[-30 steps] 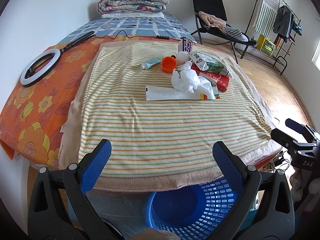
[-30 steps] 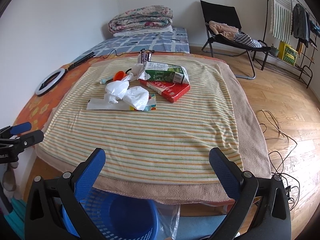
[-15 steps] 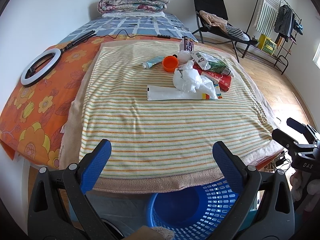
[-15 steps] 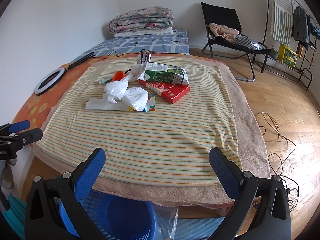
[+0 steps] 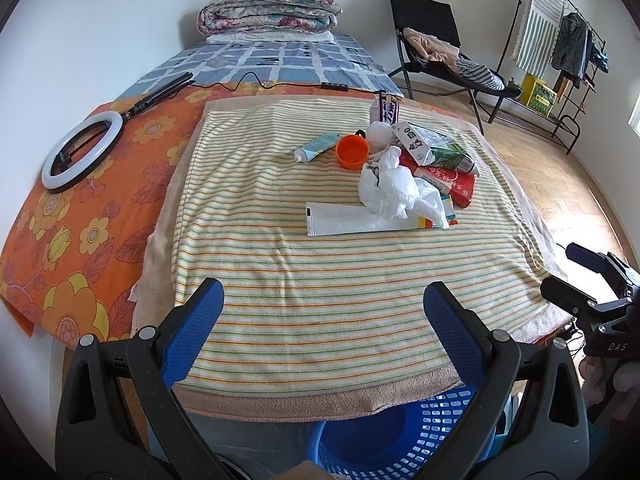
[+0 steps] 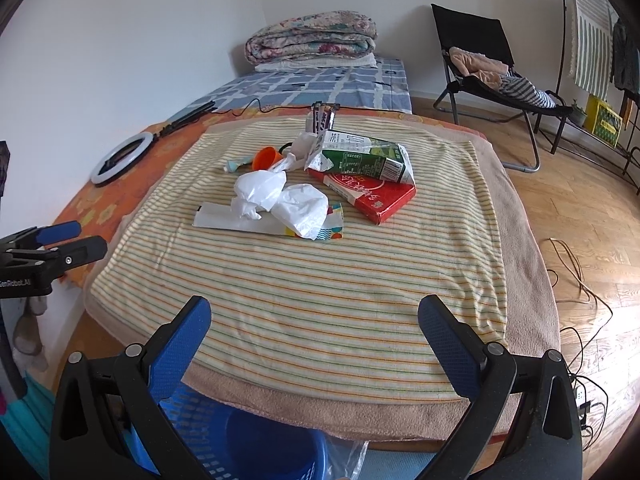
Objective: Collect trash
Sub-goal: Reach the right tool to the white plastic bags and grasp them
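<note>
A pile of trash lies on the striped towel: a crumpled white plastic bag, a flat white wrapper, a green carton, a red box, an orange cup, a tube and a small purple pack. A blue basket stands on the floor below the near edge. My left gripper is open and empty over the near edge. My right gripper is open and empty there too.
A ring light lies on the orange flowered cover at left. Folded quilts sit at the far end of the bed. A black chair and a clothes rack stand at right. Cables lie on the wood floor.
Both grippers have moved slightly forward and up toward the bed; the trash pile looks a little closer. Both stay open and empty.
</note>
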Tool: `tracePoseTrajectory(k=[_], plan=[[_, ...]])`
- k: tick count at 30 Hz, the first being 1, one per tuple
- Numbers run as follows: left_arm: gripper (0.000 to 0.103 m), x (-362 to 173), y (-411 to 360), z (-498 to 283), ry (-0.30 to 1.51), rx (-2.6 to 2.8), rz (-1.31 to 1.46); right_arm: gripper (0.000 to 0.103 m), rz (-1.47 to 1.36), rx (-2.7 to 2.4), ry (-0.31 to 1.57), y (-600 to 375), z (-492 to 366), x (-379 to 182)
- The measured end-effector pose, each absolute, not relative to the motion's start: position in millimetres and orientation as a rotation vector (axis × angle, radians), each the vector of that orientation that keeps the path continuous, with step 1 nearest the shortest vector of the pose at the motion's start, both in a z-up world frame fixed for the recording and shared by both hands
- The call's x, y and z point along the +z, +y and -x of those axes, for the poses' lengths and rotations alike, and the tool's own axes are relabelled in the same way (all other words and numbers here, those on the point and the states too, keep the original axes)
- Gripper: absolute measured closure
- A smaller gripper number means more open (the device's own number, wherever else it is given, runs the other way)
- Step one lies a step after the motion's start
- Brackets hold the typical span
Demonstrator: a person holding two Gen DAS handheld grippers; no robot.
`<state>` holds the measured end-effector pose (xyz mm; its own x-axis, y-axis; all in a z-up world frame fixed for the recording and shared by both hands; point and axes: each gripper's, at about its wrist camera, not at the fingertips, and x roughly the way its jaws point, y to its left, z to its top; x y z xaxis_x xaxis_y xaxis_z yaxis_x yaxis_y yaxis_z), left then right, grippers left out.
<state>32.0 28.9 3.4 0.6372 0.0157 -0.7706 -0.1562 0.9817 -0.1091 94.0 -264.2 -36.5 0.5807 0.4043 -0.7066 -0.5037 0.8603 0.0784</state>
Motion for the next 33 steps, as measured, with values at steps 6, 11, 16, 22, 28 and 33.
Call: tracePoseTrajectory(k=[6, 11, 16, 22, 28, 33], plan=[[0.004, 7.4, 40.1, -54.6, 0.886, 0.084, 0.166, 0.001, 0.102, 0.59, 0.85, -245.7, -126.0, -36.7], [0.009, 6.7, 52.1, -75.5, 0.892, 0.074, 0.143, 0.0, 0.045, 0.623, 0.877, -225.4, -163.7, -35.4], [0.016, 0.1, 70.1, -92.9, 0.905, 0.076, 0.16, 0.001, 0.049, 0.638, 0.875, -191.7, -193.8, -38.5], [0.021, -10.9, 88.7, -107.0, 0.934, 0.075, 0.197, 0.001, 0.075, 0.654, 0.902, -152.0, -219.2, -51.9], [0.023, -16.4, 104.2, -116.2, 0.94, 0.082, 0.224, 0.001, 0.147, 0.653, 0.935, -123.0, -226.7, -73.9], [0.023, -19.8, 106.8, -128.9, 0.94, 0.072, 0.228, 0.026, 0.204, 0.631, 0.981, -119.2, -227.6, -91.4]])
